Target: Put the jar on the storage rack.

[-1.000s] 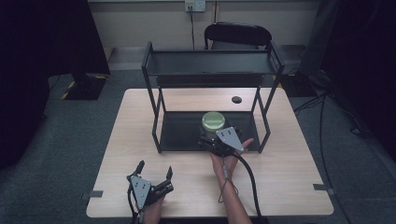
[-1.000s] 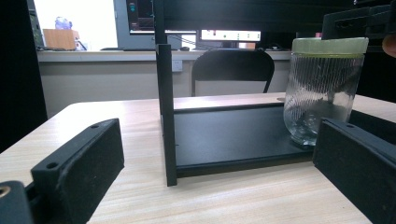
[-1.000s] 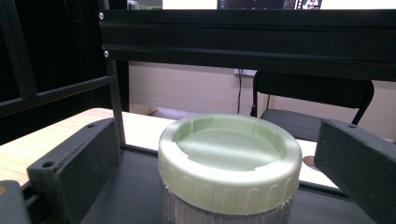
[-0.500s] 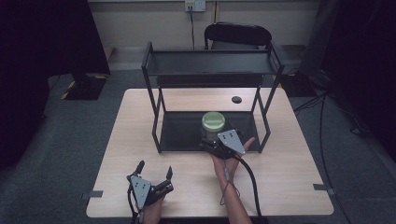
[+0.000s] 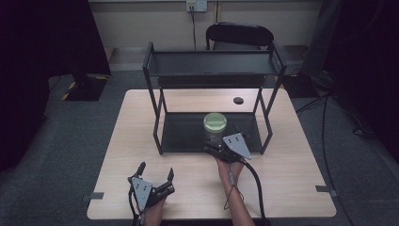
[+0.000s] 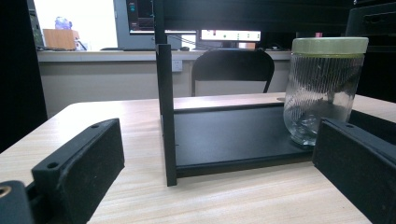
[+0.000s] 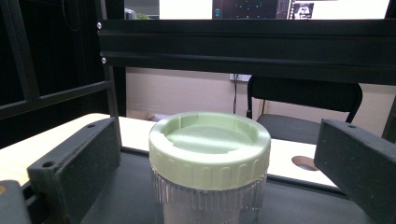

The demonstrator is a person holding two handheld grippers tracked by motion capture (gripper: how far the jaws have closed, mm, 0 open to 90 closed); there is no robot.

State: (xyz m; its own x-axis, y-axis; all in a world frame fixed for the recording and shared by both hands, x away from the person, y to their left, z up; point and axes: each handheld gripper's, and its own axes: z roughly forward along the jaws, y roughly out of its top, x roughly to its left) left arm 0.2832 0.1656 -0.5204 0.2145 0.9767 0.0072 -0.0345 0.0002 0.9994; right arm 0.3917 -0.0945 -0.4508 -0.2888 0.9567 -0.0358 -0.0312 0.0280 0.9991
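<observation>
Pale wooden bench (image 5: 291,155) under dim room light carries a black two-tier rack (image 5: 211,70), with an empty chair (image 5: 240,35) behind it. On the rack's lower tray, near its front edge, stands a clear ribbed jar (image 5: 214,129) capped by a pale green lid (image 7: 209,142). Compared with a second ago, the right tongs (image 5: 217,149) have edged slightly closer to the jar, their jaws spread on either side of it in the right gripper view; whether the pads touch the glass yet is hard to say from above. That suggests a grasp about to begin, with nothing lifted so far. The jar stands upright, its long axis vertical and the lid facing up. The left tongs (image 5: 156,176) rest near the bench's front edge, well apart from the rack, jaws spread and holding nothing. A small dark disc (image 5: 238,100) lies on the bench behind the rack's right side.
</observation>
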